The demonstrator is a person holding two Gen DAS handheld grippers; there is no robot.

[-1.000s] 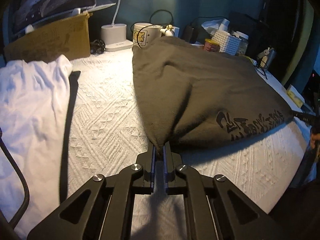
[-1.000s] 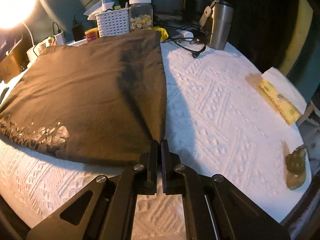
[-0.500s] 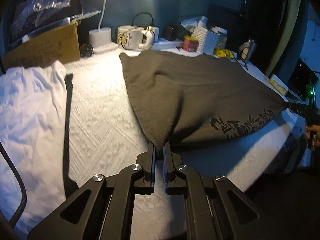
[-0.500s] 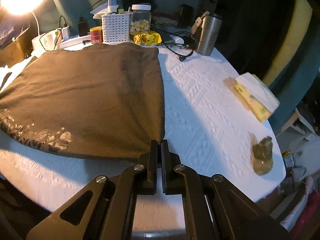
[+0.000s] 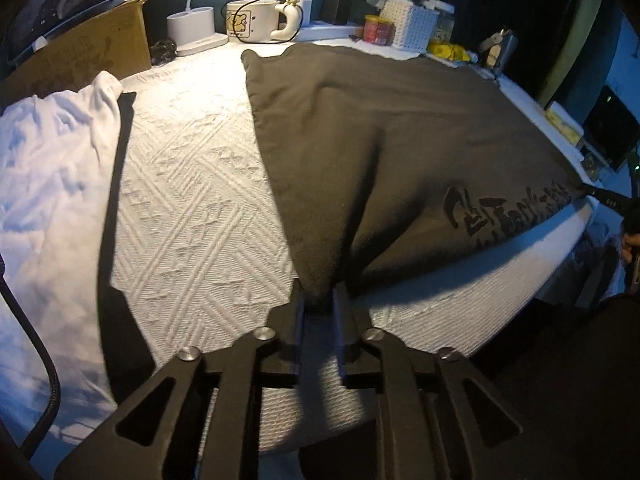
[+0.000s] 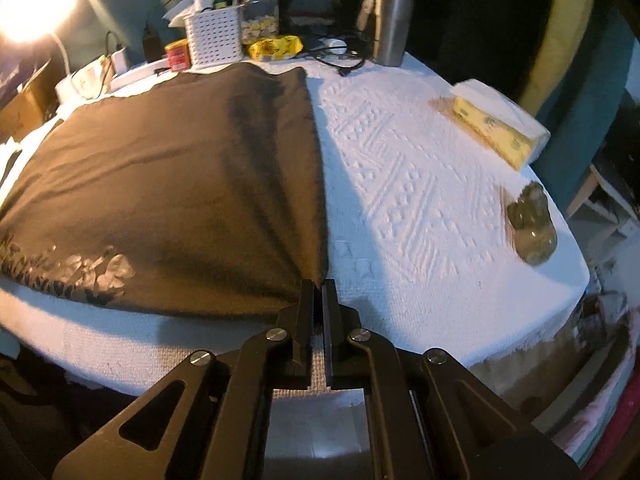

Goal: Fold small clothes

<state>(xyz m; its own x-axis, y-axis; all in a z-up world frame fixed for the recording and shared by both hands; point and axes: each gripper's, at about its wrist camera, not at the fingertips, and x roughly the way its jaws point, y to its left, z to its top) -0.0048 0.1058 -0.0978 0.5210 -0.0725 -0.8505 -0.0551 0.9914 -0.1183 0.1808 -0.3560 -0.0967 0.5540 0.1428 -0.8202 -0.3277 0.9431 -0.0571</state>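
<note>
Now, left tongs: opening, shirt corner between them (it may slip out crooked).
Right tongs: pinching your other corner; pulling would drag it.

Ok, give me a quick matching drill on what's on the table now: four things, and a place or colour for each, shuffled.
Things:
1. dark shirt
2. white garment
3. steel tumbler
4. tissue pack

Places or colours:
A. yellow and white, near the table's right edge in the right wrist view
B. near corner pinched in the right gripper
C. upright at the back, by the cables
D. crumpled at the left in the left wrist view

Pairs: 1-B, 2-D, 3-C, 4-A
</note>
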